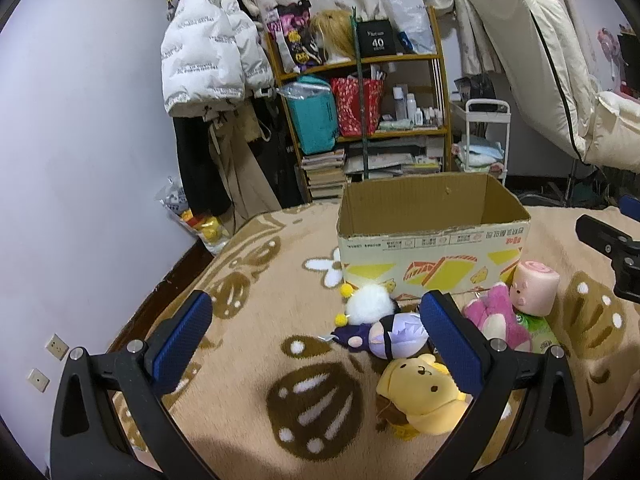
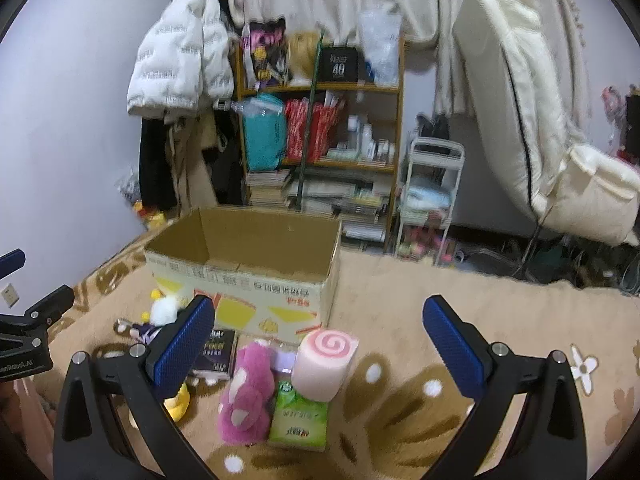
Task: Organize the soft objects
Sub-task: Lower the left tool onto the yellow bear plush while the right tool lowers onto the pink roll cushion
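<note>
Both tongs gape over a pile of soft toys in front of an open cardboard box.

Nearest the left tongs (image 1: 316, 344), whose blue pads stand wide apart and hold nothing, lies a yellow plush (image 1: 420, 394), then a purple-haired doll (image 1: 384, 334) and a white pompom toy (image 1: 370, 303). The right tongs (image 2: 318, 346), spread just as wide and empty, look over a green tissue pack (image 2: 298, 420), a pink plush (image 2: 248, 392) touching it, and a pink swirl roll (image 2: 326, 362) resting on the pack. Beyond the toys stands the cardboard box (image 1: 432, 256) on the patterned blanket (image 1: 248, 264), with a cluttered shelf (image 1: 360, 100) farthest back.
</note>
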A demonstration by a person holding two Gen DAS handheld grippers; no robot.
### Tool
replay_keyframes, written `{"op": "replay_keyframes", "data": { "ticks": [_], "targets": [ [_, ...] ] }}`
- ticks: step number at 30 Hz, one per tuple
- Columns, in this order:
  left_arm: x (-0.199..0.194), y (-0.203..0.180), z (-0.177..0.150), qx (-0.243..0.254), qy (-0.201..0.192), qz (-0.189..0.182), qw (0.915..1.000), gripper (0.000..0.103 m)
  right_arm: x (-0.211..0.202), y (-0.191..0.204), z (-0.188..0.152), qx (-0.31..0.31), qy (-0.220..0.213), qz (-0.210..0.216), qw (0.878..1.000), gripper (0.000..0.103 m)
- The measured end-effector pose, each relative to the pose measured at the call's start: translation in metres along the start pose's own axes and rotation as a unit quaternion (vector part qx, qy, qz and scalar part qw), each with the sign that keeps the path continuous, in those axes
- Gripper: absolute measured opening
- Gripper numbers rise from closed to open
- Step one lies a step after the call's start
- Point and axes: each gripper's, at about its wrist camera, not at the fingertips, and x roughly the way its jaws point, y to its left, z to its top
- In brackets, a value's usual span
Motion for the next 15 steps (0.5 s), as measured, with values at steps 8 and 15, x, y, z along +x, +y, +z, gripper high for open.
{"op": "replay_keyframes", "data": {
  "ticks": [8,15],
  "targets": [
    [0.028,-0.009,0.004,-0.014,0.054,-0.036,0.9978,0.102,0.017,-0.009,0.008,0.008,0.024,-0.006,1.0,0.103],
    [0.053,-0.019,0.005,-0.032,0.101,-0.069,0.9919,0.102,0.039,-0.015,0.01,0.013,0.068,-0.003,0.998,0.103]
  ]
}}
